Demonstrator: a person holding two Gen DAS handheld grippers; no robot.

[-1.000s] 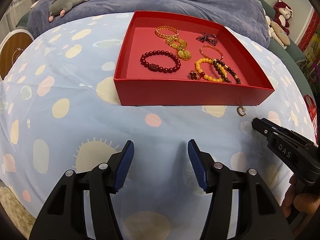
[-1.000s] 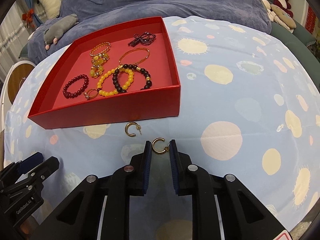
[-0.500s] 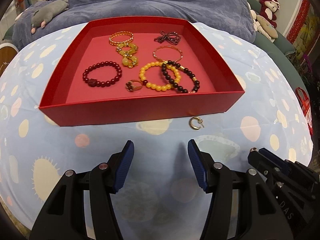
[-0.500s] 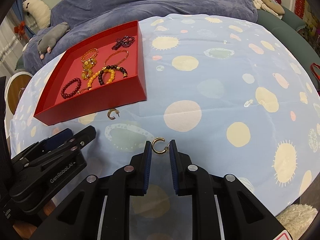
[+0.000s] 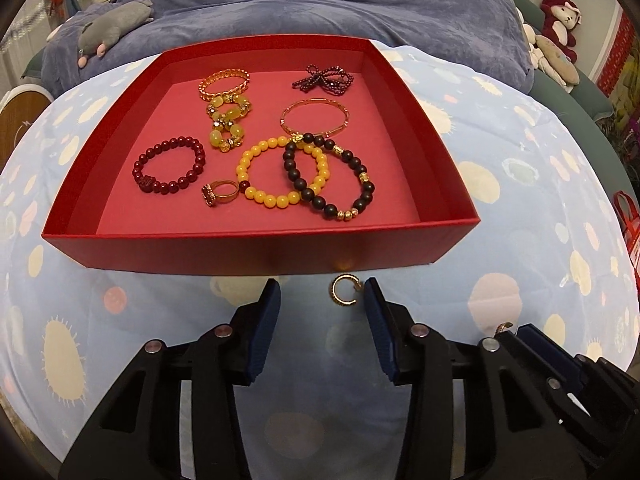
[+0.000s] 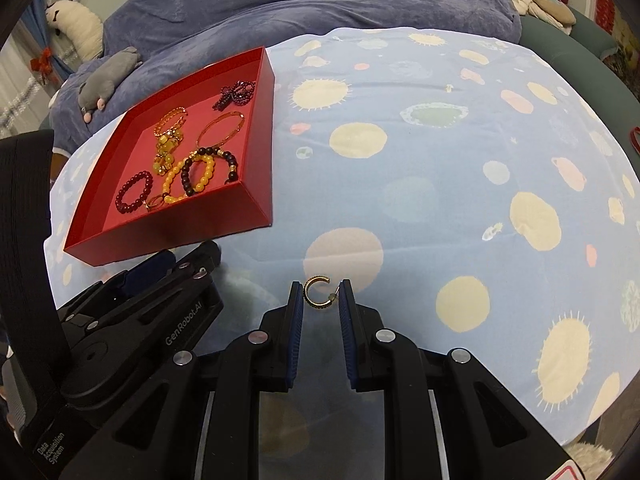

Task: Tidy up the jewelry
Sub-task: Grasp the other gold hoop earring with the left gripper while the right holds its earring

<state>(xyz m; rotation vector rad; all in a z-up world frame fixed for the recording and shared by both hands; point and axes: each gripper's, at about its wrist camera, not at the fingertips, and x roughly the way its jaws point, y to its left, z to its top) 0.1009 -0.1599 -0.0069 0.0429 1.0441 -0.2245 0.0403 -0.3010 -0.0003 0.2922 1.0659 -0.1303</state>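
A red tray (image 5: 256, 250) on the spotted blue cloth holds several bracelets, a ring (image 5: 219, 193) and a dark bead bow (image 5: 325, 77). A gold hoop earring (image 5: 343, 290) lies on the cloth just in front of the tray, between the tips of my open left gripper (image 5: 322, 294), nearer its right finger. My right gripper (image 6: 321, 294) is shut on a second gold hoop earring (image 6: 317, 293) and holds it above the cloth, right of the tray (image 6: 256, 148). The left gripper's body (image 6: 132, 312) shows at lower left in the right wrist view.
A blue blanket (image 5: 320, 4) with a grey plush toy (image 5: 112, 26) lies behind the tray. More plush toys (image 5: 558, 40) sit at the far right. The spotted cloth (image 6: 440, 160) stretches wide to the right of the tray.
My left gripper has moved forward and right so the loose earring now lies between its fingertips. My right gripper, still holding its earring, has drawn back to the right of the tray.
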